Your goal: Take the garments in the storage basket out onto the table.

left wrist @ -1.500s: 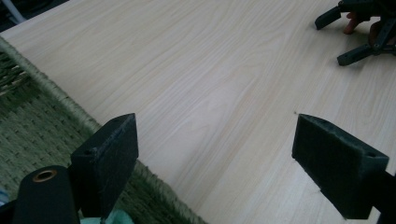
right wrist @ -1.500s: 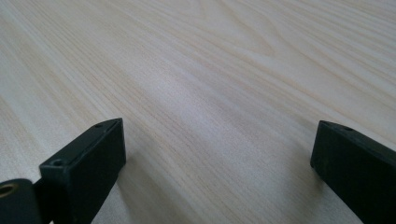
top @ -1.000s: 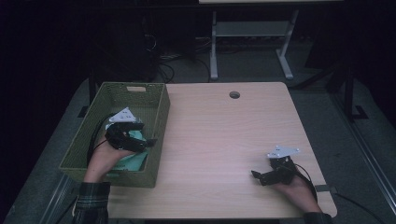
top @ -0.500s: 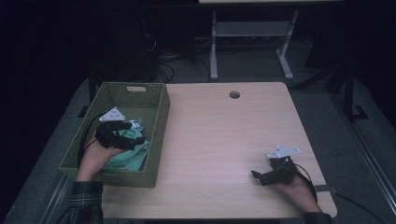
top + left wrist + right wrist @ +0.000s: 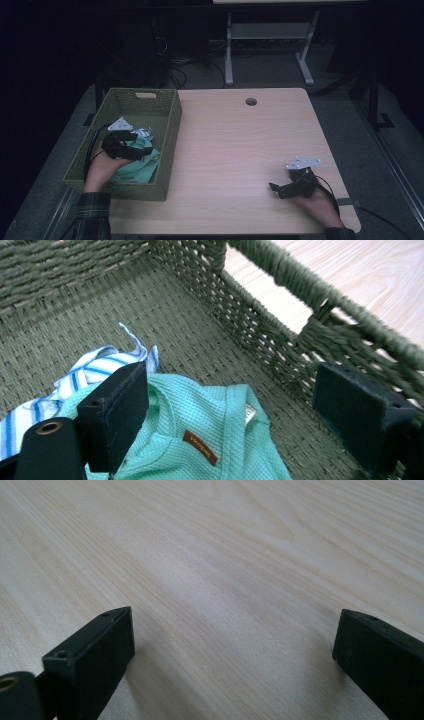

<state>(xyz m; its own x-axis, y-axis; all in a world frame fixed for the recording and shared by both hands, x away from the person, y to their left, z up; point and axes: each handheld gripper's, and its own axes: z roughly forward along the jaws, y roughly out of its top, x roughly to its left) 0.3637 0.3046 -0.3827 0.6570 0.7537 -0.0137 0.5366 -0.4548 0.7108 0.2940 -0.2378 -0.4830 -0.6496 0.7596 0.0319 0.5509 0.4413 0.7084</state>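
A green woven basket point(image 5: 173, 131) stands on the left part of the wooden table point(image 5: 240, 145). In it lie a mint green garment point(image 5: 136, 170) with a small brown label point(image 5: 200, 446) and a blue-and-white striped cloth point(image 5: 92, 371). My left gripper point(image 5: 146, 150) hangs open inside the basket just over the green garment point(image 5: 220, 410), holding nothing, and the basket's wall point(image 5: 280, 315) runs close by its right jaw. My right gripper point(image 5: 275, 188) rests open near the table's front right. Nothing but bare wood point(image 5: 230, 580) lies between the jaws of this right gripper point(image 5: 232, 655).
A round cable hole point(image 5: 251, 101) sits near the table's far edge. Behind the table stands a white metal frame point(image 5: 229, 50), with cables point(image 5: 175, 70) on the dark floor. The basket's walls hem in the left hand on all sides.
My left gripper has shifted a little to the left inside the basket, staying open over the clothes. The right gripper has not moved.
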